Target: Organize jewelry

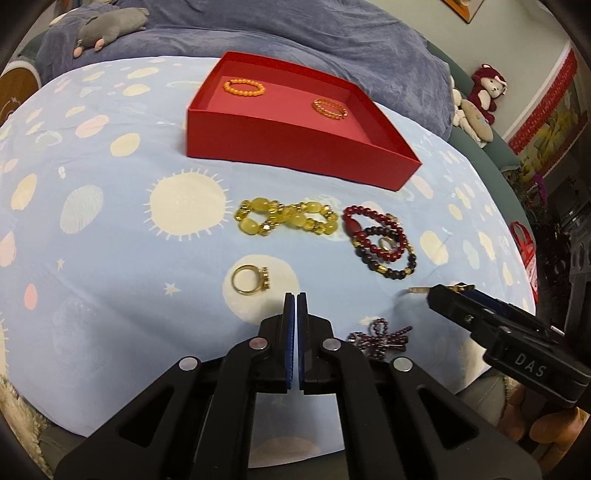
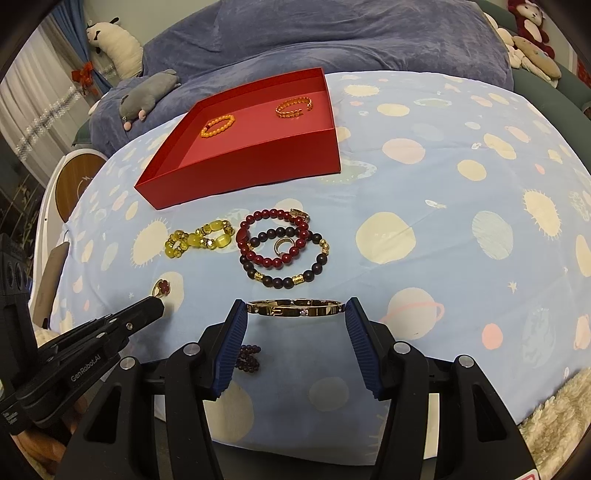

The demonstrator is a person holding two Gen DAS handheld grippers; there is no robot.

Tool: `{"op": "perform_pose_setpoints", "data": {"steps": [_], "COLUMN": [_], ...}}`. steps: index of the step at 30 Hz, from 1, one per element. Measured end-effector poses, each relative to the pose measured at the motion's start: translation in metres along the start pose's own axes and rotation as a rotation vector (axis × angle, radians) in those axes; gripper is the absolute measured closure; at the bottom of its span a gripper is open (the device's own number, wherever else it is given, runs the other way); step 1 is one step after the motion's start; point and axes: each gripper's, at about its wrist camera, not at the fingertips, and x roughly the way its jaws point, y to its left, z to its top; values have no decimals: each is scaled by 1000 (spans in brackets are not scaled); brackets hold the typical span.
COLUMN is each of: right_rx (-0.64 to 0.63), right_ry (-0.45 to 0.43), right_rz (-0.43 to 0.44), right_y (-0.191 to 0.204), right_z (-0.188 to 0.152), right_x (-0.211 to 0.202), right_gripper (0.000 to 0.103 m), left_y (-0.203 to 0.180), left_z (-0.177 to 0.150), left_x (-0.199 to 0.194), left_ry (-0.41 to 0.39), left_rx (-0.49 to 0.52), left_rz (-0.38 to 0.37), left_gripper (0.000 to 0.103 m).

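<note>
A red box (image 1: pixel 288 147) (image 2: pixel 258 162) on the blue bedsheet holds an orange bead bracelet (image 1: pixel 243 88) (image 2: pixel 218 125) and a gold bracelet (image 1: pixel 330 109) (image 2: pixel 294 106). In front of it lie a yellow bead bracelet (image 1: pixel 286 218) (image 2: pixel 199 240), red and dark bead bracelets (image 1: pixel 380 242) (image 2: pixel 282 247) with a small ring between them, a gold ring (image 1: pixel 251 280) (image 2: pixel 162 288) and a purple bead piece (image 1: pixel 380 336) (image 2: pixel 248 357). My right gripper (image 2: pixel 295 310) (image 1: pixel 441 295) is shut on a gold bangle (image 2: pixel 293 308), held by its two ends. My left gripper (image 1: pixel 296 299) (image 2: pixel 157 304) is shut and empty beside the gold ring.
A rumpled purple blanket (image 2: pixel 332 40) lies behind the box with a grey plush (image 1: pixel 110 27) (image 2: pixel 147 96) on it. More plush toys (image 1: pixel 480 99) sit at the right. A round wooden item (image 2: pixel 74 184) stands at the bed's left edge.
</note>
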Motion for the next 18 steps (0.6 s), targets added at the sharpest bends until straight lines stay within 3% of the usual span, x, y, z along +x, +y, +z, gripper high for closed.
{"op": "perform_pose_setpoints", "data": {"steps": [4, 12, 18], "right_rx": [0, 1, -4], "right_ry": [-4, 0, -1], "right_rz": [2, 3, 5], "right_y": [0, 1, 3], "right_z": [0, 0, 0], "right_x": [0, 0, 0], "right_gripper": [50, 50, 50], "left_y": [9, 11, 9], "left_z": [-1, 6, 10], "left_x": [-3, 4, 14], "left_ry": [-17, -34, -22], "left_rx": [-24, -10, 5], "left_rz": [56, 109, 80], "left_gripper": [72, 68, 70]}}
